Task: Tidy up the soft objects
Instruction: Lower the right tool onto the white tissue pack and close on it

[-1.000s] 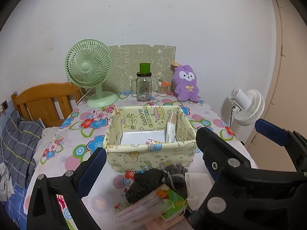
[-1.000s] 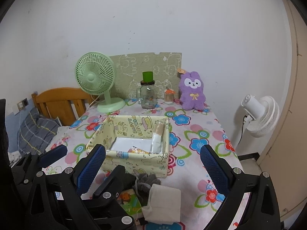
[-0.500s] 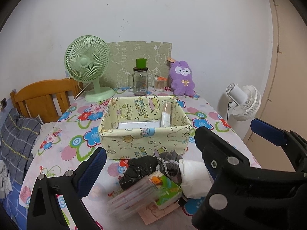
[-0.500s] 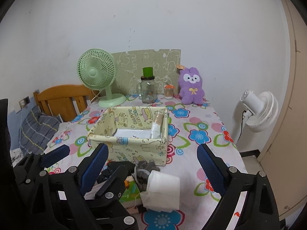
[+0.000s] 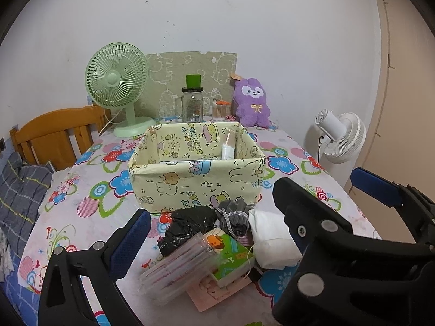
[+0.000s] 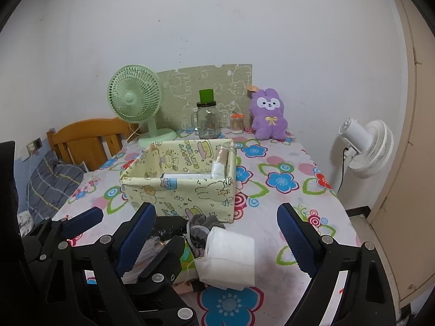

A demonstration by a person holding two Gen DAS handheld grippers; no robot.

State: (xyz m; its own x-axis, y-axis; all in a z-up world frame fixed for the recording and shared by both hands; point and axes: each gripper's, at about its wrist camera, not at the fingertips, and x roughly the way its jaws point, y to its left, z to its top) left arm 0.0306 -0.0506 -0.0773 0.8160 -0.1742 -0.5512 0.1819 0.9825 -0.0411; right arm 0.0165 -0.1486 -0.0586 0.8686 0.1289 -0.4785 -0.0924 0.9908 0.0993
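A yellow cartoon-print fabric basket stands mid-table with a white flat item and a white tube inside. In front of it lies a pile: a black plastic-wrapped bundle, a grey scrunchie, a folded white cloth, a green carton and a clear pack. My left gripper is open above the pile. My right gripper is open, straddling the white cloth. A purple plush rabbit sits at the back.
A green desk fan, a glass jar with green lid and a small toothpick jar stand at the back. A wooden chair is at the left, a white floor fan at the right. The flowered tablecloth covers the table.
Both grippers have dropped lower and nearer the table's front edge; the pile and basket now sit higher and larger in view. Both stay open.
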